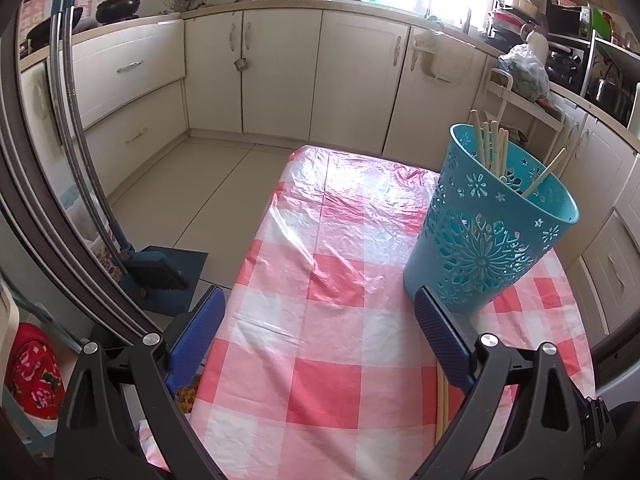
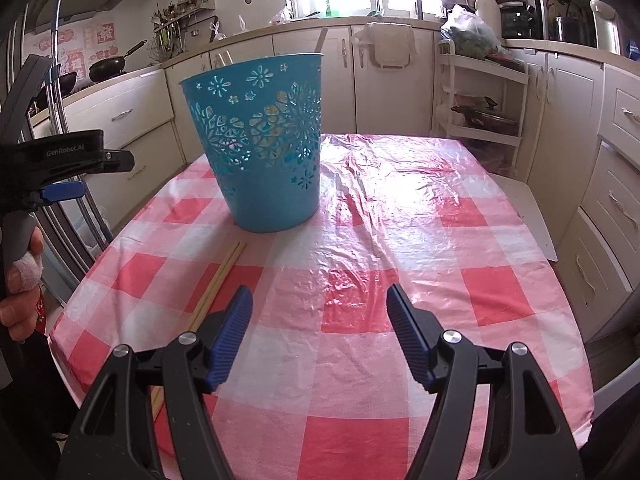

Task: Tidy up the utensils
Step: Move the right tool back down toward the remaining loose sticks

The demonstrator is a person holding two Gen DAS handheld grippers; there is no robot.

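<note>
Both tongs, left and right, spread wide and empty, near two pale wooden chopsticks awaiting pickup before perforated turquoise plastic basket.

The table wears a glossy, crinkled plastic tablecloth in pink and white checks, throwing back window glare. The teal basket looks like smooth moulded plastic pierced with flower cut-outs, and the chopsticks beside it are pale, matt wood or bamboo. Both grippers have matt black plastic arms, shiny metal pivot screws and ribbed blue pads.
</note>
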